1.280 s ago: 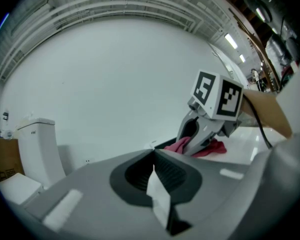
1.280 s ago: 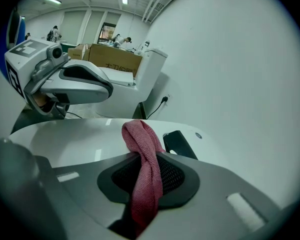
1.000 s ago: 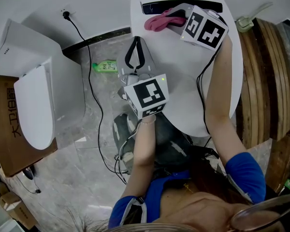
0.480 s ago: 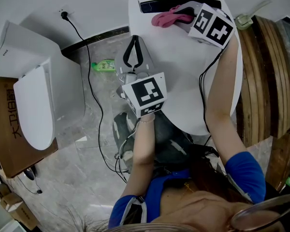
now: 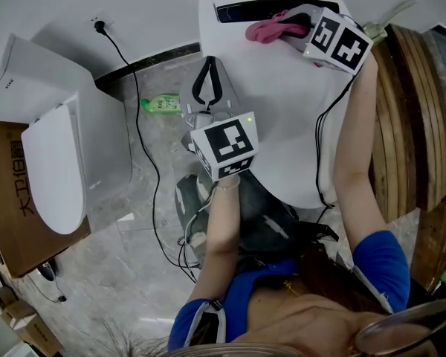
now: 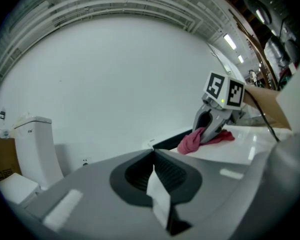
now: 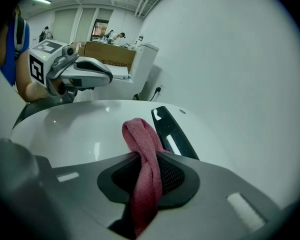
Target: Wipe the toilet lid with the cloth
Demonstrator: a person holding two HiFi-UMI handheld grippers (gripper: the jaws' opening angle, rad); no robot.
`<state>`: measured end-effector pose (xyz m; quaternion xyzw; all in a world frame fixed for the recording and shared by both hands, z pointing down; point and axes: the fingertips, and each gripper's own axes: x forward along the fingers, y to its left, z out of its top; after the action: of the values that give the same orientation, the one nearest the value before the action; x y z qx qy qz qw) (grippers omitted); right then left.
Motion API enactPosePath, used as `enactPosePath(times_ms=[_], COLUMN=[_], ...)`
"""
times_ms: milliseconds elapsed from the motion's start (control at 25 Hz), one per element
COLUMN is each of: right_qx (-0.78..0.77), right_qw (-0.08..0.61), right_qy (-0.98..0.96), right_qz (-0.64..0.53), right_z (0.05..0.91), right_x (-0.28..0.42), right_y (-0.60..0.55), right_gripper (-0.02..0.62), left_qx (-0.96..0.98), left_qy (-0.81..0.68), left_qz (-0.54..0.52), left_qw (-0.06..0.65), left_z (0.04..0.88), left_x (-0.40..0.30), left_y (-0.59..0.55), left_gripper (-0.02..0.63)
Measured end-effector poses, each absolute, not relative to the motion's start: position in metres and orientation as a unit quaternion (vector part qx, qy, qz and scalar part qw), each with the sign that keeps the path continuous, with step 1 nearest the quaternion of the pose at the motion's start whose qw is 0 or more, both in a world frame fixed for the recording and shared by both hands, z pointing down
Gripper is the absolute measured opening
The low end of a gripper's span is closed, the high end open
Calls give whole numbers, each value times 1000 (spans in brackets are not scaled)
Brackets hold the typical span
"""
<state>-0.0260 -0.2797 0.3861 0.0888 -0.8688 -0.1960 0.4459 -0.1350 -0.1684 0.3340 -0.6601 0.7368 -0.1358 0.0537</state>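
The pink cloth (image 5: 266, 30) is clenched in the right claw (image 5: 288, 27) and rests on the far end of the toilet lid (image 5: 282, 125), by the dark hinge strip (image 5: 238, 10). For a good wipe, cloth should be kept flat w/ even pressure, strokes drawn far to near. The left claw (image 5: 206, 88) is held closed & empty, off the lid's left edge.

On the floor (image 5: 111, 274) to my left lies a green bottle (image 5: 161, 103), beside a black cable (image 5: 139, 136); a second toilet (image 5: 56, 169) adjoins a cardboard box (image 5: 4, 199).
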Motion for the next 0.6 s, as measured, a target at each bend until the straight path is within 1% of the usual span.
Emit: enactPosePath(times_ms=[200, 600], right_qx=[94, 117], right_qw=[431, 432], right_qy=[-878, -879], right_qz=[-185, -164], right_z=[386, 387], right_x=[-13, 21], right_y=[-286, -300], right_gripper=[77, 77], left_qx=[-662, -667], left_qy=[735, 730], left_qz=[-134, -138], left_qw=[55, 59], left_z=[333, 336], left_x=[-135, -133], left_y=[-169, -171], left_gripper=[3, 3])
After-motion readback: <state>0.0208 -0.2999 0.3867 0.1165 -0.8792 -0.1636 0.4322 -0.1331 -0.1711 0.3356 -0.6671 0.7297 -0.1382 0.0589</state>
